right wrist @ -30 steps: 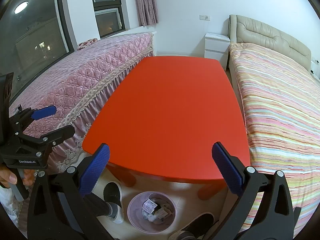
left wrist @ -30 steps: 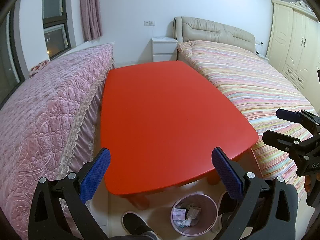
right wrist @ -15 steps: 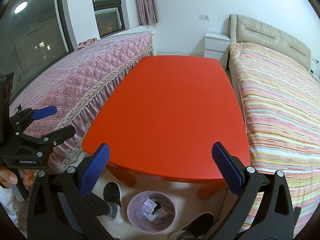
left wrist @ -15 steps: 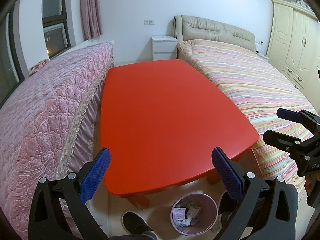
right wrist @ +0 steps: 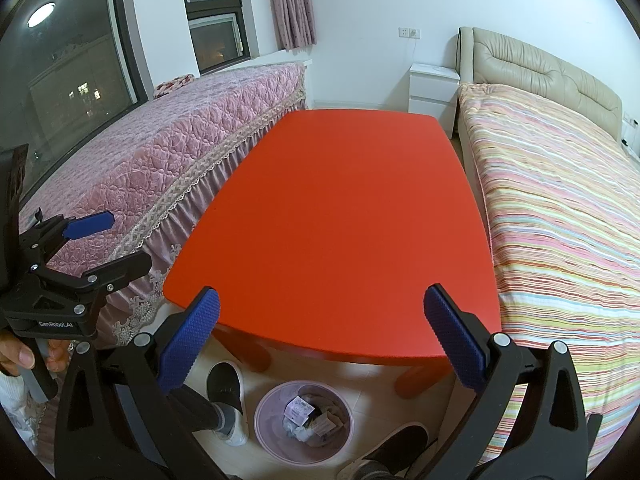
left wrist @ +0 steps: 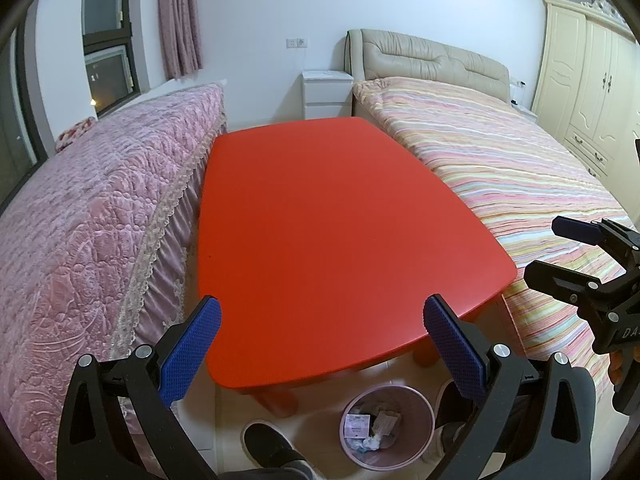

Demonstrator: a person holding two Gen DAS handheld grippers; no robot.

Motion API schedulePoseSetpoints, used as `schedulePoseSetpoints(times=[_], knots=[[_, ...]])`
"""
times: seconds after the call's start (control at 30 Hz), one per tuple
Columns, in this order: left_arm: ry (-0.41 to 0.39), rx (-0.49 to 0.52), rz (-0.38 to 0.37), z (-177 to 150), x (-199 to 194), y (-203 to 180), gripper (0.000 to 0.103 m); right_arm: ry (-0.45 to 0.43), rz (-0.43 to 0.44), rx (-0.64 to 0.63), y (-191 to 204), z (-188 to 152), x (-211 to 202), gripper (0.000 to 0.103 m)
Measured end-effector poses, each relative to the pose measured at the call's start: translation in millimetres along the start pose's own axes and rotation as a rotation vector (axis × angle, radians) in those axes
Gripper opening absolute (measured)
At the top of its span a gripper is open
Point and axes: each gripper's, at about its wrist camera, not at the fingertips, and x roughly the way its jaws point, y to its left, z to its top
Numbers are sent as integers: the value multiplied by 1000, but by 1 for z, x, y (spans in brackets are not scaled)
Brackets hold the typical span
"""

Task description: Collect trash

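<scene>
A pink waste bin (left wrist: 348, 414) stands on the floor under the near edge of the red table (left wrist: 332, 220); it holds crumpled paper and wrappers (left wrist: 372, 426). It also shows in the right wrist view (right wrist: 264, 408) with the trash (right wrist: 308, 420) inside. My left gripper (left wrist: 320, 344) is open and empty above the table's near edge. My right gripper (right wrist: 320, 340) is open and empty, level with it. The right gripper shows at the right of the left wrist view (left wrist: 560, 248), the left gripper at the left of the right wrist view (right wrist: 108, 240).
A pink quilted bed (left wrist: 80, 220) lies left of the table and a striped bed (left wrist: 520, 184) right. A white nightstand (left wrist: 324, 92) and cream wardrobe (left wrist: 588, 80) stand behind. The person's shoes (right wrist: 226, 388) flank the bin on the floor.
</scene>
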Motion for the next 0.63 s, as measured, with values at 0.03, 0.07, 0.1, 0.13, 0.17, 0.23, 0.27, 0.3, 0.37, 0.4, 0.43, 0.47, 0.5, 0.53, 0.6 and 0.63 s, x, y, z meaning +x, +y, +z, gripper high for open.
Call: schedulePoseSetpoints(times=[0.03,0.07,0.1,0.13,0.17,0.23,0.27,0.3,0.37,0.4,0.43,0.47,0.5,0.53,0.6,0.63], knots=[[1,0,-1,0,0,0,97,0,0,0,0,-1,0,100],[1,0,-2,0,0,0,97,0,0,0,0,0,0,100],[2,0,-3,0,1,0,97,1,1,0,0,0,0,100],[2,-1,-4,0,1,-1,97,1,0,1,0,0,0,100],[3,0,-6,0,1,-1,97,2,-1,2,0,-1,1,100],[2,0,-6,0,1,-1,97,2,-2,3,0,-1,1,100],[2,0,-6,0,2,-1,97,2,-2,5,0,-2,1,100],[3,-2,-7,0,2,-1,97,2,-3,5,0,-2,1,100],[2,-7,-6,0,2,0,97,2,-2,5,0,-4,1,100],[3,-8,-5,0,2,0,97,1,-4,6,-1,-3,1,100],[9,-9,-4,0,3,0,97,1,-4,6,0,-4,1,100],[13,-10,-4,1,4,0,97,1,-3,6,0,-4,2,100],[18,-12,-3,1,4,0,97,1,-2,5,0,-4,2,100],[21,-13,-2,1,5,0,97,0,-2,5,0,-5,2,100],[24,-22,1,0,5,1,97,1,0,5,0,-5,3,100],[23,-23,4,0,5,2,97,2,1,5,1,-5,3,100]])
